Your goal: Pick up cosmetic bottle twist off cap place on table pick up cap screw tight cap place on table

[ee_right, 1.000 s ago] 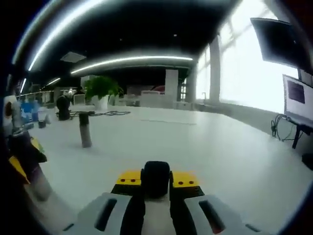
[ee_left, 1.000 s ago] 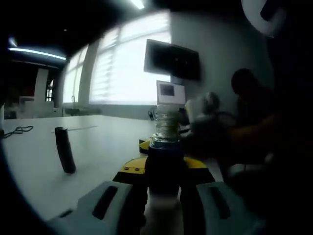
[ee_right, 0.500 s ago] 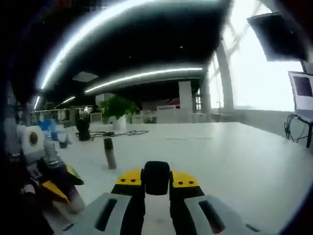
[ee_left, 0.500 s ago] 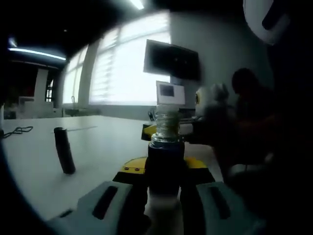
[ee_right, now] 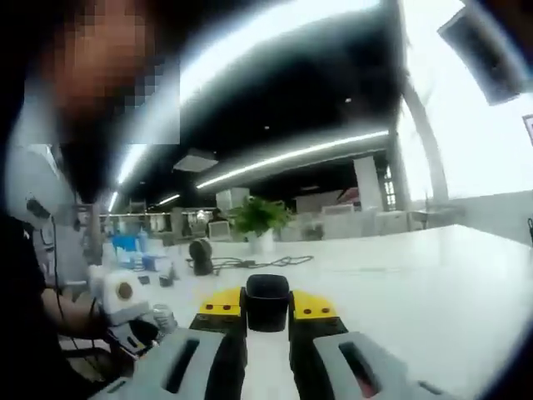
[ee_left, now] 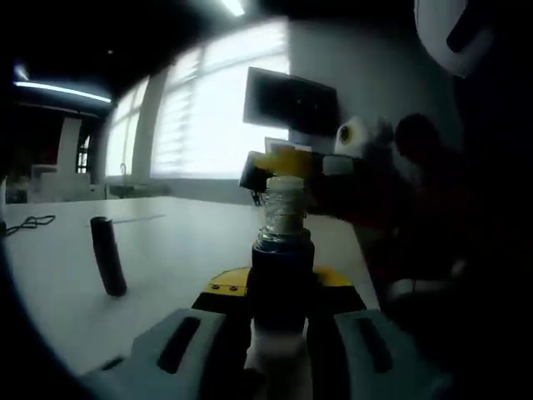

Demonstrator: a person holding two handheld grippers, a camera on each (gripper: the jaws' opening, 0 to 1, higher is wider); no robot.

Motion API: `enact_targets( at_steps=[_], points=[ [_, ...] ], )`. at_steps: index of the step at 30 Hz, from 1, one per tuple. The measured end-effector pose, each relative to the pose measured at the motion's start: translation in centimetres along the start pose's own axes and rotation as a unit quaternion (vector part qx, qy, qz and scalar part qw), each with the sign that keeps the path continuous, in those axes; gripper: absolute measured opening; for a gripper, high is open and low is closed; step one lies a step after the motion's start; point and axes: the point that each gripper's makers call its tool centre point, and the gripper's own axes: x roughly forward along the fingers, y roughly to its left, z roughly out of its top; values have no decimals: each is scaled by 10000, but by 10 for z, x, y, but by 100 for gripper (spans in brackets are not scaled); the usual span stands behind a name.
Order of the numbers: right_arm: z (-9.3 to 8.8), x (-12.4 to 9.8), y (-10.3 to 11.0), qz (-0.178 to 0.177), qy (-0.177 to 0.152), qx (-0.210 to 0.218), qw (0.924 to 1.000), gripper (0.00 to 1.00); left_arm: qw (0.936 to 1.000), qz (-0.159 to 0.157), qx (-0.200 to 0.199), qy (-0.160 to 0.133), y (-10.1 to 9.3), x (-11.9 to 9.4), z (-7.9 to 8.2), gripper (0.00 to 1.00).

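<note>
The cosmetic bottle [ee_left: 281, 275] stands upright between the jaws of my left gripper [ee_left: 281, 287], which is shut on its dark body. Its clear threaded neck [ee_left: 283, 212] is bare. My right gripper [ee_right: 266, 312] is shut on the black cap [ee_right: 266, 300]. In the left gripper view the right gripper [ee_left: 279, 165] reaches in from the right, its yellow and black tips just above the neck. In the right gripper view the left gripper [ee_right: 125, 304] sits low on the left with the bottle neck [ee_right: 164, 319] beside it.
A black cylinder [ee_left: 108, 254] stands on the white table [ee_left: 166, 237] to the left. A dark monitor [ee_left: 291, 100] hangs before bright windows. A person [ee_left: 429, 175] sits at right. A potted plant [ee_right: 258, 221] and a black device with cable [ee_right: 200, 254] lie far across the table.
The right gripper with the cap has risen and come in from the right to just above the bottle's neck. The left gripper and bottle have held still.
</note>
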Motion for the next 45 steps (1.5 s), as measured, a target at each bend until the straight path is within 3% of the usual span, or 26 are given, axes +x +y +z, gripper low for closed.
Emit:
enact_targets(
  at_steps=[1,4,12,20,24,36,45],
  points=[
    [4,0,5,154,-115,168,9997,12,10000,2,-3,1,0,0,0,15],
    [7,-1,20,541,-117,-69,9984,12,10000,3,1,1,0,0,0,15],
    [16,2,48,1270,-158,97,9917,12,10000,-1,4,-2,0,0,0,15],
    [9,8,71,2062,205,-250,9780,12,10000,-6,3,-3,0,0,0,15],
    [9,8,82,2528,331,-158,9668,12,10000,-12,-11,-2,0,0,0,15],
    [-4,7,94,3343,770,-510,9379,12,10000,-30,-33,12,-2,0,0,15],
    [-4,12,92,3661,814,-503,9256,12,10000,-42,-57,16,-2,1,0,15]
  ],
)
